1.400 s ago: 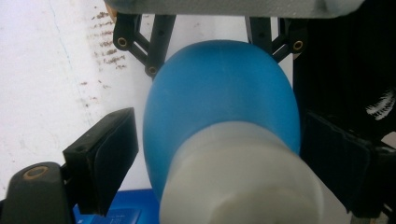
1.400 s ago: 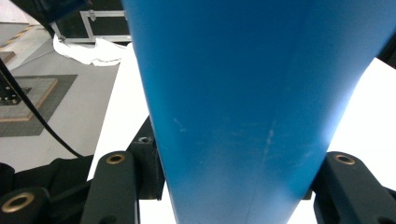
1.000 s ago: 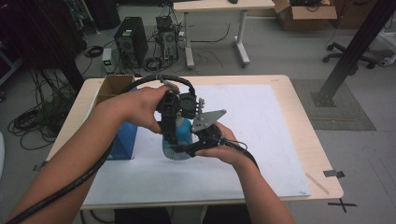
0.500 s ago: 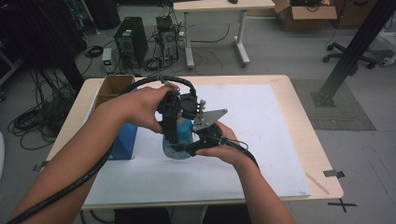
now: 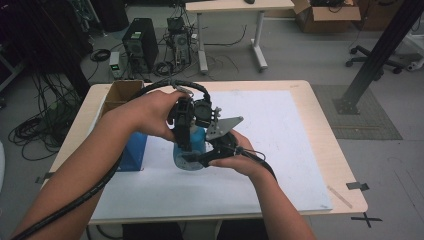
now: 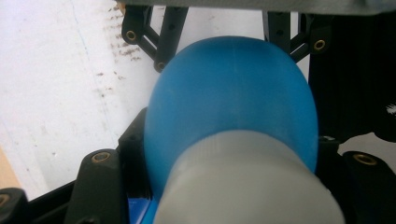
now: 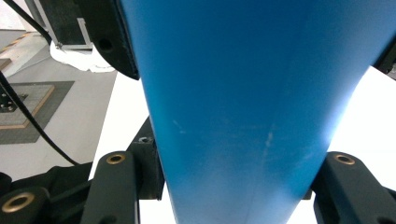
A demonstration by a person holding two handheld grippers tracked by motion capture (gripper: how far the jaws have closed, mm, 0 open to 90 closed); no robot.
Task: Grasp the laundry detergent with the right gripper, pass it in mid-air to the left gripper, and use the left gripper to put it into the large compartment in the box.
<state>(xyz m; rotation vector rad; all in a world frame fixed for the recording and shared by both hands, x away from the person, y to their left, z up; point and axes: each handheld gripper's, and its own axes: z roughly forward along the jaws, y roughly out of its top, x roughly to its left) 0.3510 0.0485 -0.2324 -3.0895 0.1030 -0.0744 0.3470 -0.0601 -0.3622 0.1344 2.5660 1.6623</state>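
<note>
A blue bottle (image 5: 196,142) with a pale grey cap stands upright on the white sheet at mid-table. My left gripper (image 5: 183,134) points down over it. Its jaws have just been closing, and they now press on the grey cap (image 6: 247,191) from both sides. In the left gripper view, that gripper (image 6: 233,182) looks down past the cap onto the bottle's round blue shoulder (image 6: 229,93). My right gripper (image 5: 201,159) comes in low from the right and is shut on the bottle's body (image 7: 252,116), which sits between its jaws (image 7: 233,186).
A blue box (image 5: 131,152) lies just left of the bottle and an open cardboard box (image 5: 122,92) sits at the table's far left corner. The white sheet (image 5: 280,130) covers most of the tabletop. Computers, cables and another table stand on the floor beyond.
Both hands have stayed where they were. The left gripper's jaws have drawn in on the bottle's top.
</note>
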